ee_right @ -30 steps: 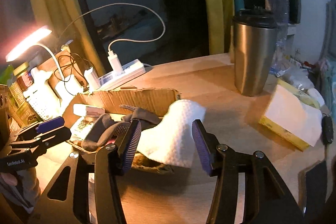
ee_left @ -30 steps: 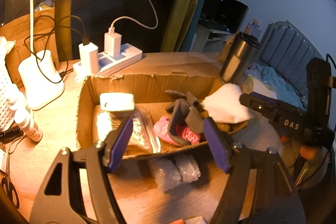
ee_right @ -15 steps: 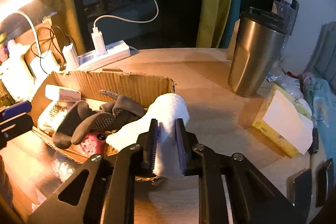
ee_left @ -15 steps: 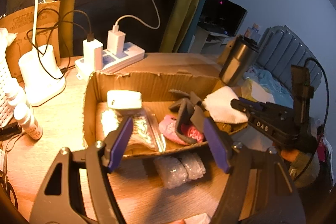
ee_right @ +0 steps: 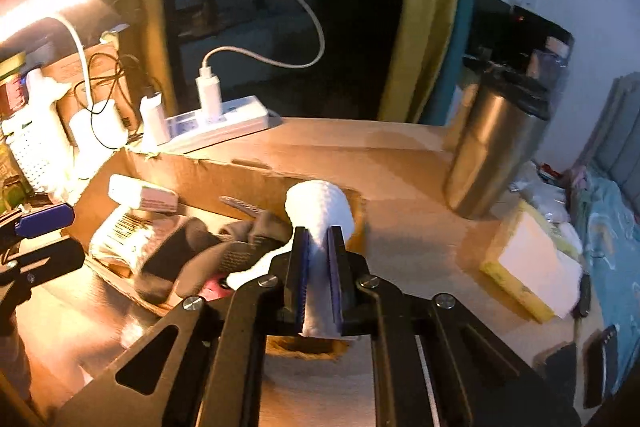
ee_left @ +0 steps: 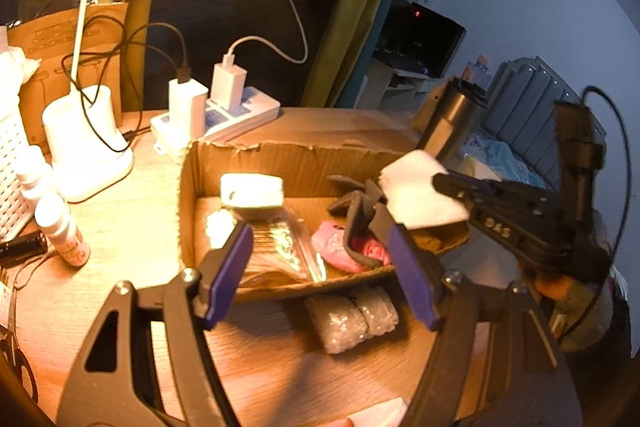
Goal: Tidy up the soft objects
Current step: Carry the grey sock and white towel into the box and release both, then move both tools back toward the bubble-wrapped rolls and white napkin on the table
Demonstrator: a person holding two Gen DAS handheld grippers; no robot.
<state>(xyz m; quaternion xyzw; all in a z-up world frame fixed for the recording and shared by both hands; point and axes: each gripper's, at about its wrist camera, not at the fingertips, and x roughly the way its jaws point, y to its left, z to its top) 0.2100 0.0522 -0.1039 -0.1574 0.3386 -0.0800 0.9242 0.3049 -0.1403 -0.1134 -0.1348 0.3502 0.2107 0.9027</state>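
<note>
A shallow cardboard box (ee_left: pixel 280 155) (ee_right: pixel 208 171) lies on the wooden table. Inside are dark grey gloves (ee_right: pixel 208 255) (ee_left: pixel 360 203), a pink soft item (ee_left: pixel 340 247), a white packet (ee_left: pixel 252 191) and a plastic-wrapped pack (ee_left: pixel 280 247). My right gripper (ee_right: pixel 318 239) is shut on a white cloth (ee_right: pixel 320 207) at the box's right end; the left wrist view shows that cloth (ee_left: pixel 420 187) pinched in the black jaws. My left gripper (ee_left: pixel 320 259) hangs open in front of the box's near wall, nothing between its fingers. A bubble-wrap roll (ee_left: pixel 352 315) lies on the table before the box.
A power strip with chargers (ee_left: pixel 216 111), a white lamp base (ee_left: pixel 84 143) and small bottles (ee_left: pixel 64 231) stand left of the box. A steel tumbler (ee_right: pixel 496 147) and a yellow-edged tissue pack (ee_right: pixel 528 267) sit to the right. A bed lies beyond the table.
My right gripper closed from wide open onto the white cloth, pinching it into a narrow fold, and rolled a little. The left gripper drifted slightly closer to the box, still open.
</note>
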